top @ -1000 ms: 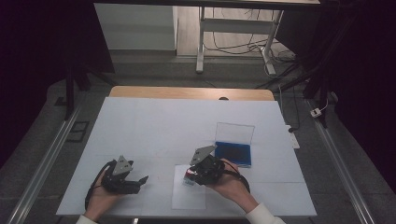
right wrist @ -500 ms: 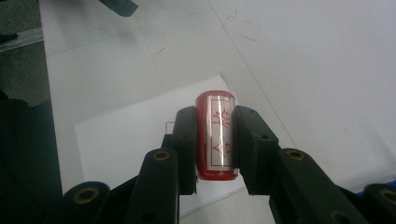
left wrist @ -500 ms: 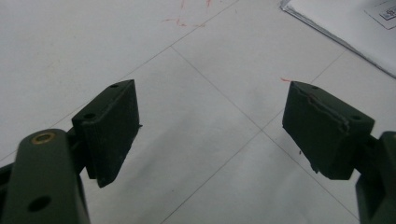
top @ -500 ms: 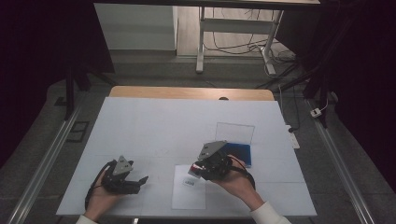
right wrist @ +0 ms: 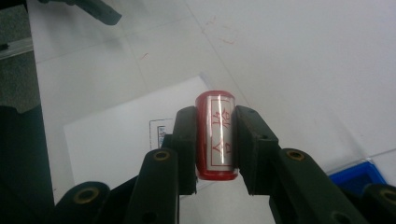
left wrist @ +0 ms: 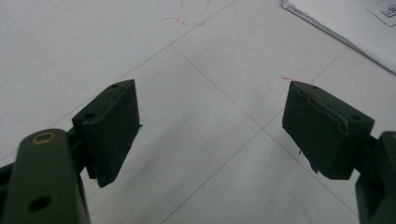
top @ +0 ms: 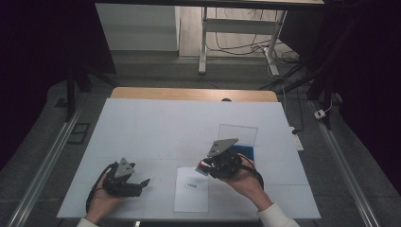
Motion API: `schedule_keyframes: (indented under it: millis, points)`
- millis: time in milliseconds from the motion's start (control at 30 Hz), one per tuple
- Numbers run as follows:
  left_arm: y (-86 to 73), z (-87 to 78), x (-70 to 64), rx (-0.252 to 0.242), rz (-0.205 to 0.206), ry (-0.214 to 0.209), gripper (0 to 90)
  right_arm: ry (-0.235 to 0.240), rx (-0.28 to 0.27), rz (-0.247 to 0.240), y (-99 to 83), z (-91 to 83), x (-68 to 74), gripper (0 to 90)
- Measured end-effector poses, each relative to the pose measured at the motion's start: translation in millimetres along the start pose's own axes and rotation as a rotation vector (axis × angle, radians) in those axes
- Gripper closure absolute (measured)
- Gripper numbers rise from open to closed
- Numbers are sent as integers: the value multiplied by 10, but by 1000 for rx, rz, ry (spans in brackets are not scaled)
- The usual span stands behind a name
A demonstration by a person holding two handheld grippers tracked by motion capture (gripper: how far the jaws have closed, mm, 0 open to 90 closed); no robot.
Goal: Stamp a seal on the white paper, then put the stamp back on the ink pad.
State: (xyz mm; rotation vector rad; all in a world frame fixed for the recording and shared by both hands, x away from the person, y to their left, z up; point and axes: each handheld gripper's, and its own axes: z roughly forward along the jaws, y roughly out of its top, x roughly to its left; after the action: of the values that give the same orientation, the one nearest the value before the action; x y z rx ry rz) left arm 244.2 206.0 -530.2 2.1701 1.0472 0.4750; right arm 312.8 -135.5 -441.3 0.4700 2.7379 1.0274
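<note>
Lifted toward the near edge of the worktop [top: 142, 123], the right gripper [right wrist: 215, 140] has its jaws clamped on a red stamp [right wrist: 215, 135] above the paper sheet [top: 191, 189] (likely stamping next), left gripper [left wrist: 205, 135] resting near-left, jaws apart, blue ink pad [top: 245, 152] beyond.

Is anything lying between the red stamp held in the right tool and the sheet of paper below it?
Nothing visible does. The right tool is shut on the red stamp, and the sheet of paper lies bare on the table apart from its printed label. The left tool rests open, off to the side.
</note>
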Motion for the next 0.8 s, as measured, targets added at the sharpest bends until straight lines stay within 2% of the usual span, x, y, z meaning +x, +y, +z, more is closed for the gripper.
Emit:
schedule_keyframes:
  millis: [367, 533, 633, 800]
  points:
    - [0, -2, -4, -2, 4, -1, 198, -50, -32, 48, -48, -242, -185, 695]
    - [4, -8, 0, -6, -1, -4, 198, -66, -27, 73, -92, -277, -251, 695]
    - [9, -17, -1, -18, -14, -21, 198, -74, -24, 76, -115, -283, -284, 695]
    - [12, -18, -1, -18, -14, -21, 198, -91, -11, 82, -144, -293, -324, 695]
